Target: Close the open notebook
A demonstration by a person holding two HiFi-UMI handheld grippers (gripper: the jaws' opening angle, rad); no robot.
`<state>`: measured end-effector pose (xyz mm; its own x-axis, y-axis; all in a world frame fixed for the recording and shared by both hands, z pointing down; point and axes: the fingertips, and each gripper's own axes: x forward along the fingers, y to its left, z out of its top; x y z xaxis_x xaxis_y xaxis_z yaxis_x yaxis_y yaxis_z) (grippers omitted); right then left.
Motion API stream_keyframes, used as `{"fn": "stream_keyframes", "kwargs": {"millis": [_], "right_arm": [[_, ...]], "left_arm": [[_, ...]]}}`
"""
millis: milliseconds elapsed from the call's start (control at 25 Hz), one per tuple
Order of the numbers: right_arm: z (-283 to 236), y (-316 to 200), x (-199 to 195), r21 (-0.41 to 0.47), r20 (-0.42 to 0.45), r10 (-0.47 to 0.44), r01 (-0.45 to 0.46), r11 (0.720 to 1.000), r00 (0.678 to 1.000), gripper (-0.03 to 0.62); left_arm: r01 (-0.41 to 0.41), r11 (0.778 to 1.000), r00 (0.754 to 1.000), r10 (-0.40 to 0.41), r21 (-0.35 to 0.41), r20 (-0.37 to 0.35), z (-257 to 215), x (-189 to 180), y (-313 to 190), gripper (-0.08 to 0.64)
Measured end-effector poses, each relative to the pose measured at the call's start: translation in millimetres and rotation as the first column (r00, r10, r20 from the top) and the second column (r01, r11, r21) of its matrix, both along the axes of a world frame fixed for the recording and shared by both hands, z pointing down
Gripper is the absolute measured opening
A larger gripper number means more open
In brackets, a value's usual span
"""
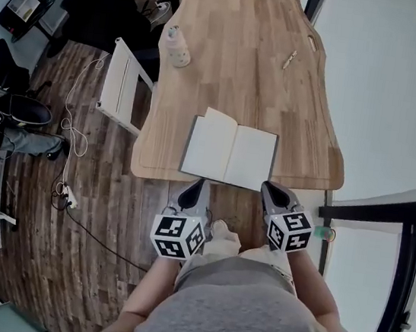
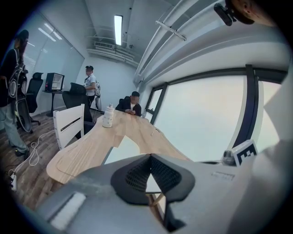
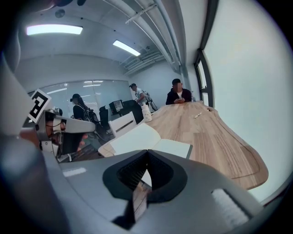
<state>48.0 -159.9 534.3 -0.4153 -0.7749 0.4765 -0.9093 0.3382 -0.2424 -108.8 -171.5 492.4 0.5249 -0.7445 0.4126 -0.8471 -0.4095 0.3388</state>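
1. Head view: the open notebook [image 1: 230, 153] lies flat on the wooden table [image 1: 247, 52], at the edge nearest to the person, with both blank pages facing up. The left gripper [image 1: 193, 192] is just in front of the notebook's left corner and the right gripper [image 1: 269, 193] just in front of its right corner. Both are off the table edge and neither touches the book. Farther along the table stand a bottle [image 1: 179, 46] and a small thin thing [image 1: 290, 59], perhaps a pen. A white chair [image 1: 123, 84] is at the table's left side.

2. Left gripper view: the left gripper [image 2: 150, 156] has its jaws pressed together, with nothing held between them. Beyond the tips a white page of the notebook [image 2: 122, 150] shows, lying on the table [image 2: 87, 151]. The bottle [image 2: 108, 115] stands far behind.

3. Right gripper view: the right gripper [image 3: 147, 152] is also fully closed and empty. The notebook [image 3: 137, 137] lies open just past its tips, near the table's [image 3: 215, 137] close edge.
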Motion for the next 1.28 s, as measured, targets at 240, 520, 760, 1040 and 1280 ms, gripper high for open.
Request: {"fn": "stream_keyframes", "kwargs": {"millis": [240,520,760,1040,1280], "right_arm": [[34.9,4.1,9.1,-0.077,-0.022,0.042,-0.044,0.996,0.999,0.002],[77.5,9.9,21.9,-0.182,-0.018,0.103,-0.105,0.978,0.994,0.003],[109.6,16.4,28.8,-0.254,-0.026,0.098,-0.101,0.962,0.995,0.066],[132.2,19.5,29.7,-0.317,0.004,0.108,-0.101,0.943,0.994,0.149],[144.5,19.3,24.8,-0.371,0.069,0.112,-0.079,0.925,0.991,0.178]], "left_arm": [[-0.039,0.999,0.999,0.039,-0.016,0.006,8.1,3.6,-0.7,0.003],[-0.074,0.997,0.997,0.074,-0.037,0.014,15.9,6.4,-2.5,0.005],[-0.090,0.994,0.996,0.091,-0.056,0.017,24.4,12.0,-1.3,0.003],[-0.102,0.992,0.994,0.104,-0.069,0.021,28.3,16.6,1.0,0.003],[-0.102,0.992,0.994,0.104,-0.073,0.021,29.9,15.1,0.8,0.003]]}}
